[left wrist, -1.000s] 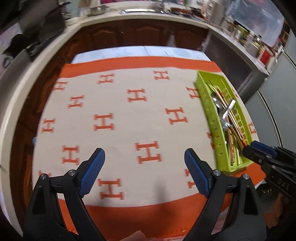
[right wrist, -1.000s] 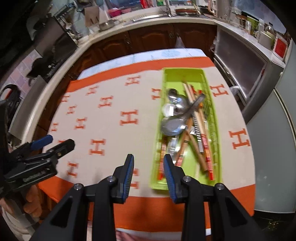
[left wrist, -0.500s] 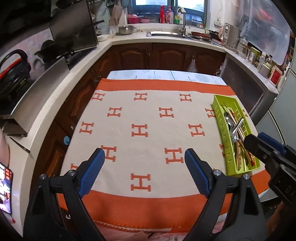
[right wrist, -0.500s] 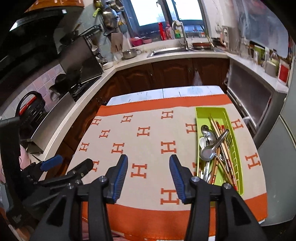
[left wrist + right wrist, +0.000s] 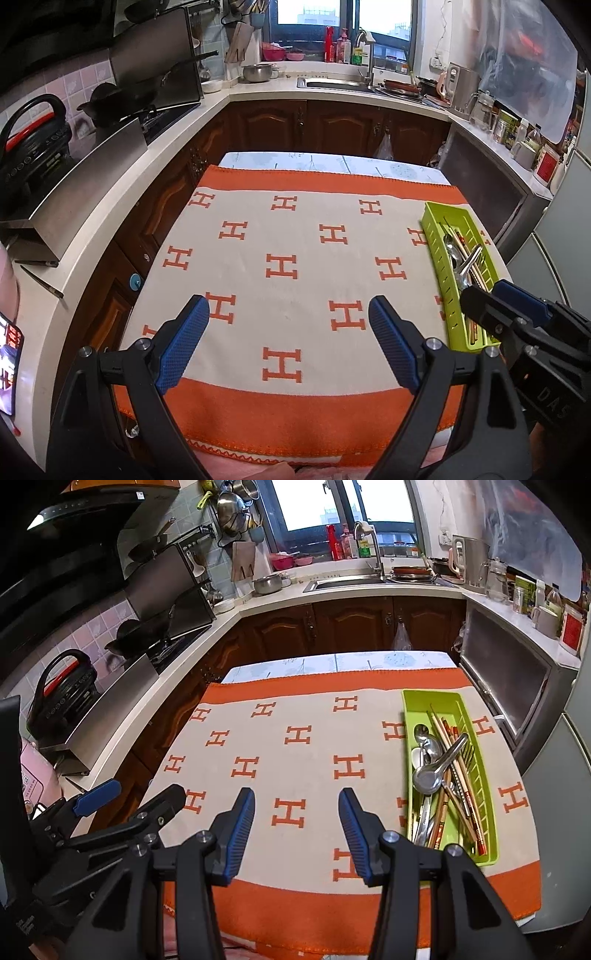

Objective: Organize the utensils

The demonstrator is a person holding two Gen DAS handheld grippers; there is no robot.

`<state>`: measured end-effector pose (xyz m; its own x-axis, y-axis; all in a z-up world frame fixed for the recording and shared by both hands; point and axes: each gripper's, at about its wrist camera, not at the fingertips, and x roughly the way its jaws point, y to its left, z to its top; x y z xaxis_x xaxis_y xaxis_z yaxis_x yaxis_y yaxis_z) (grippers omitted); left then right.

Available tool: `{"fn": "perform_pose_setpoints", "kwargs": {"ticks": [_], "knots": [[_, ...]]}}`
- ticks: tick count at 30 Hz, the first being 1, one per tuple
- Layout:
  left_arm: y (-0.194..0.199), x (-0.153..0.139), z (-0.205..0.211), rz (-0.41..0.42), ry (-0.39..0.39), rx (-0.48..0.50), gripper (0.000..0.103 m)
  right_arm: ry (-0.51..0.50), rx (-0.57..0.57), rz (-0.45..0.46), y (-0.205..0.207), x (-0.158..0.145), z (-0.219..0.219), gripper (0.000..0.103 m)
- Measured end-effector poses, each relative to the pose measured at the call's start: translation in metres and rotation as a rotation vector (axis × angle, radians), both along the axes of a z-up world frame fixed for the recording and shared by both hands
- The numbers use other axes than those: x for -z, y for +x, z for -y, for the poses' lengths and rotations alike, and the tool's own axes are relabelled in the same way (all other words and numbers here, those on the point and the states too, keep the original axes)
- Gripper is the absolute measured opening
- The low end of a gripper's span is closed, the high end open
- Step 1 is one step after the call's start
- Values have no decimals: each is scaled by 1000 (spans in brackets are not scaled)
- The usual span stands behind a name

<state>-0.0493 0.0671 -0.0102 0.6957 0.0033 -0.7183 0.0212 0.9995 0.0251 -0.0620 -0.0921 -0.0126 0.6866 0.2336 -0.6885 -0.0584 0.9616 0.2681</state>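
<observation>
Lengthwise, the green tray (image 5: 451,698) of utensils (image 5: 439,771) runs away from both cameras.

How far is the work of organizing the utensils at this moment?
Seemingly done: spoons and chopsticks all lie in the green tray, and none are left on the orange cloth. In hand: nothing; the left tongs and right tongs are open and empty. Left: perhaps untangling the crossed pieces.

H-patterned cloth (image 5: 303,760); sink (image 5: 347,582); perhaps a wok (image 5: 122,98).
</observation>
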Motion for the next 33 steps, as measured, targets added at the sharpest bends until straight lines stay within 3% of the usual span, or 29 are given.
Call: {"fn": "perform_pose_setpoints", "kwargs": {"ticks": [33], "knots": [[8,7,11,-16,-10,23,87,5,15,-19,-2,5,5,47]]}}
